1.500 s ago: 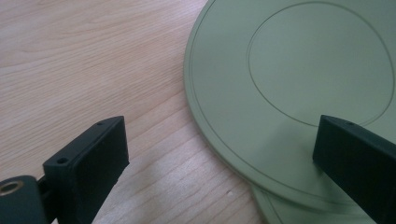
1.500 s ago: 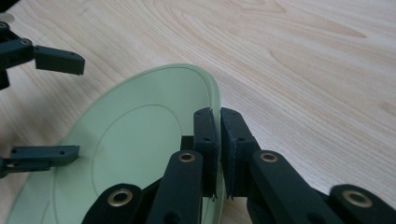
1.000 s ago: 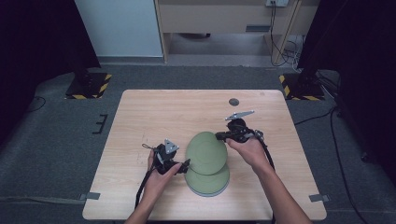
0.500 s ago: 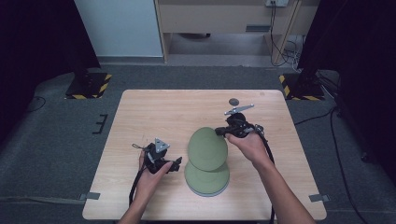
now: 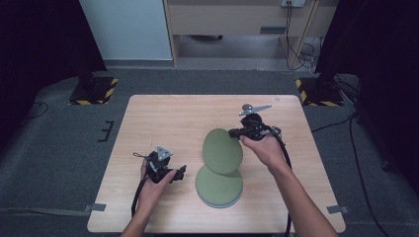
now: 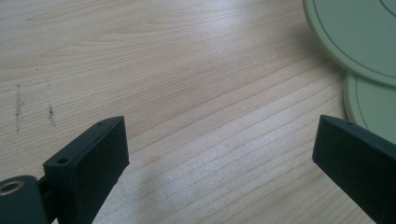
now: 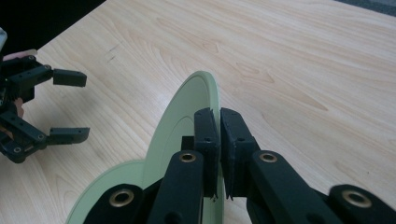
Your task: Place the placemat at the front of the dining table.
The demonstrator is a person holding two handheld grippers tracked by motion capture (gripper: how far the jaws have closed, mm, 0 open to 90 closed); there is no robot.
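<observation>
- The wooden desk (image 5: 163, 123) stands on grey floor and carries a stack of green plates (image 5: 219, 186) near its front edge.
- One green plate (image 5: 222, 150) is tilted up above the stack, its rim pinched between the pressed-together jaws of the right tool (image 5: 236, 134).
- The left tool (image 5: 179, 172) sits beside the stack to its left, jaws spread wide over bare wood.
</observation>
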